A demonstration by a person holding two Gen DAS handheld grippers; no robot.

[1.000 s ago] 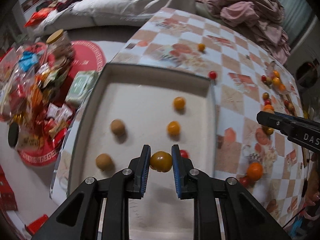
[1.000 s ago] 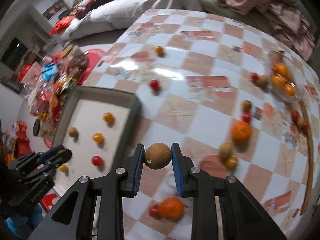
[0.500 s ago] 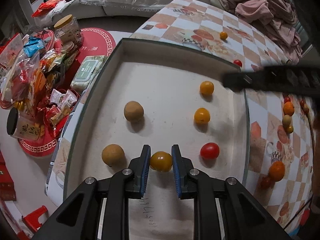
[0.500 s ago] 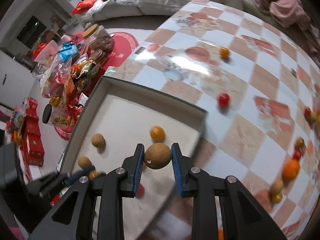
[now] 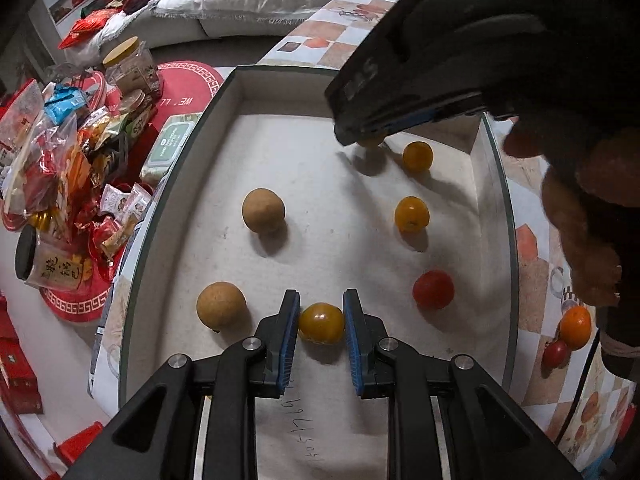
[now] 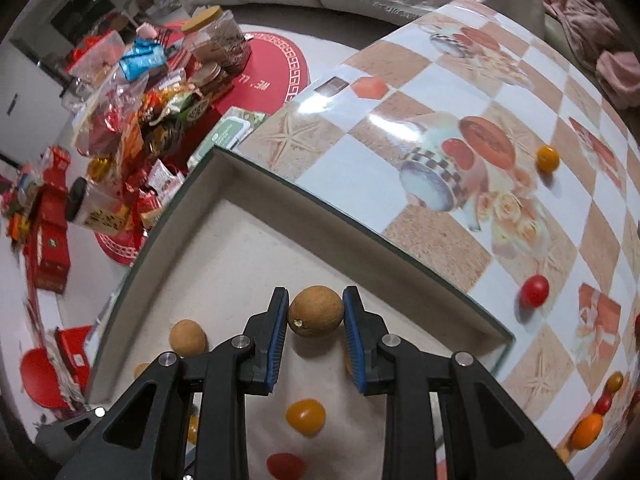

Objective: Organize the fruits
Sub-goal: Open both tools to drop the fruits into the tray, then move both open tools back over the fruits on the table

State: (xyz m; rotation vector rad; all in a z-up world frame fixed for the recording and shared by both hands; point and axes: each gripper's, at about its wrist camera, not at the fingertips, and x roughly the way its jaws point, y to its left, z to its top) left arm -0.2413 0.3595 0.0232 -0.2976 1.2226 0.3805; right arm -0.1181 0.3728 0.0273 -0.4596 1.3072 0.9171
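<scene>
Left view: matte white tray [image 5: 280, 152] on the checkered table [image 5: 532, 280]; I see the left gripper [image 5: 321, 326] pinching a glossy amber tomato [image 5: 321, 323] low over its floor. The right gripper [image 5: 404, 96] hides the far corner.

Right view: right gripper [image 6: 316, 314] clamps a rough brown longan [image 6: 316, 311] above the tray [image 6: 248, 248]; edges blur.

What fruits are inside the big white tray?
Loose in the white tray lie two brown round fruits, two orange ones and a red tomato. The right hand-held gripper covers the far part, so anything beneath it is hidden.
</scene>
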